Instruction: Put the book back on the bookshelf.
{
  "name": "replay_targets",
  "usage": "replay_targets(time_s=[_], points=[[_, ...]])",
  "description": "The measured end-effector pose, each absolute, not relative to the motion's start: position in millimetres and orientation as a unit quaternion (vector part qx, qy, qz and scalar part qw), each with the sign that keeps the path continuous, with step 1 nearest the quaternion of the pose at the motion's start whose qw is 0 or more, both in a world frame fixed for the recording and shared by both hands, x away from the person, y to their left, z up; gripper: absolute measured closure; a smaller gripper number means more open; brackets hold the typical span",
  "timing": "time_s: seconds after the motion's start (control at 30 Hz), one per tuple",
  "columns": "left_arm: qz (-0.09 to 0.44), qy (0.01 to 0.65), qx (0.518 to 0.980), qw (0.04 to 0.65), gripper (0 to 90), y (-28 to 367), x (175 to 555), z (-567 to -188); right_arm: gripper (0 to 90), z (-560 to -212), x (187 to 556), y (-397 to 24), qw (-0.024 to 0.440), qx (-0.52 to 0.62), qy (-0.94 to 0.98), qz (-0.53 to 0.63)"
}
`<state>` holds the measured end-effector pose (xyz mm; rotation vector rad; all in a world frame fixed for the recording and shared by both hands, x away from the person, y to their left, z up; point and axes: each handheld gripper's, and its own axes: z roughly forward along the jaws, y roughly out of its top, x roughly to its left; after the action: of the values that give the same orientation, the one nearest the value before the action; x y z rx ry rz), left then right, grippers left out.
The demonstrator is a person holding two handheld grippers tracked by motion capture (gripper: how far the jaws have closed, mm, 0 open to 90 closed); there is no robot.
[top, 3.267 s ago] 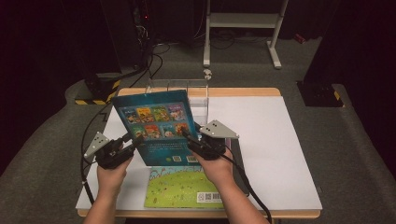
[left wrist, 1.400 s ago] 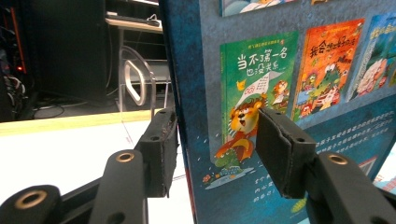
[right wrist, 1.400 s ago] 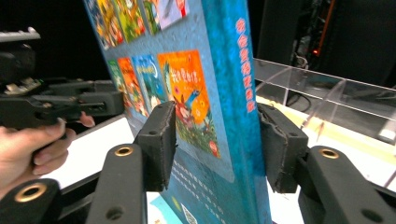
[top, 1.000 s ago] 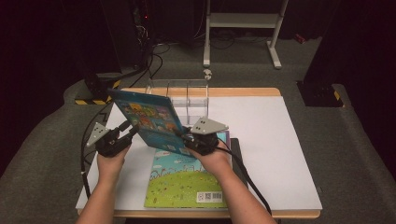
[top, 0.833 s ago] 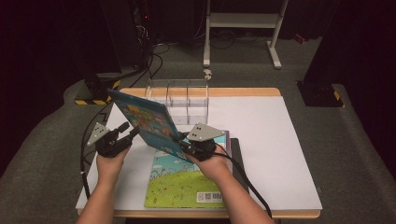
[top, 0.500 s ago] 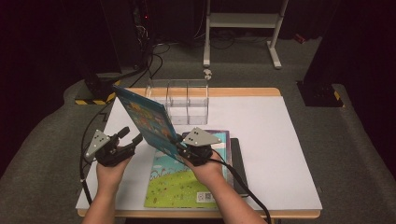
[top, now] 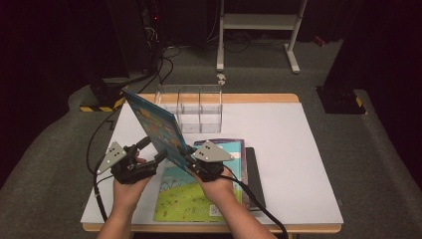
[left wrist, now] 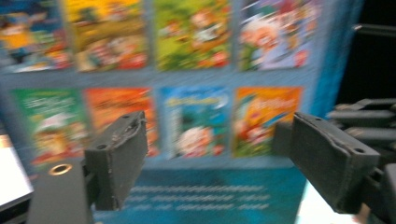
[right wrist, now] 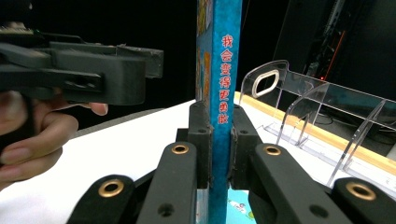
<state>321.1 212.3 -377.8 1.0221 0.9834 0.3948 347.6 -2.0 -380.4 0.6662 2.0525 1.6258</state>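
Observation:
A blue picture book [top: 155, 124] stands tilted on edge above the table, its cover with several small pictures facing left. My right gripper [top: 191, 162] is shut on its lower spine; in the right gripper view the jaws [right wrist: 219, 140] clamp the spine [right wrist: 219, 70] with red characters. My left gripper [top: 151, 149] hangs just left of the book, open. Its jaws have just been opening, and in the left gripper view the pads [left wrist: 119, 158] stand wide in front of the cover [left wrist: 201, 93] without pressing it.
A clear acrylic rack [top: 191, 107] stands at the table's back, also in the right gripper view [right wrist: 317, 116]. A green book [top: 186, 196] lies flat near the front edge. A teal book [top: 234, 149] lies on a dark one [top: 255, 174] beside my right hand.
The left gripper has let go of the book's left edge and drawn back to the left, opening. The right gripper has carried the book leftward, turning it more edge-on.

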Motion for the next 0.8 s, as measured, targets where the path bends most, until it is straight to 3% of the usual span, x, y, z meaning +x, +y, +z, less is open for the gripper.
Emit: replay_targets(time_s=[0.5,0.63,0.8], points=[[0.166,0.445,0.466,0.746,14.9,186,321,-364,79.9,-384,342,2,0.215,0.232,0.738,0.596],[0.171,0.449,0.465,0.744,14.8,186,320,-365,70.1,-388,345,-4,0.179,0.238,0.751,0.589],[0.174,0.453,0.461,0.743,14.4,184,319,-364,69.1,-398,342,-11,0.157,0.238,0.769,0.572]])
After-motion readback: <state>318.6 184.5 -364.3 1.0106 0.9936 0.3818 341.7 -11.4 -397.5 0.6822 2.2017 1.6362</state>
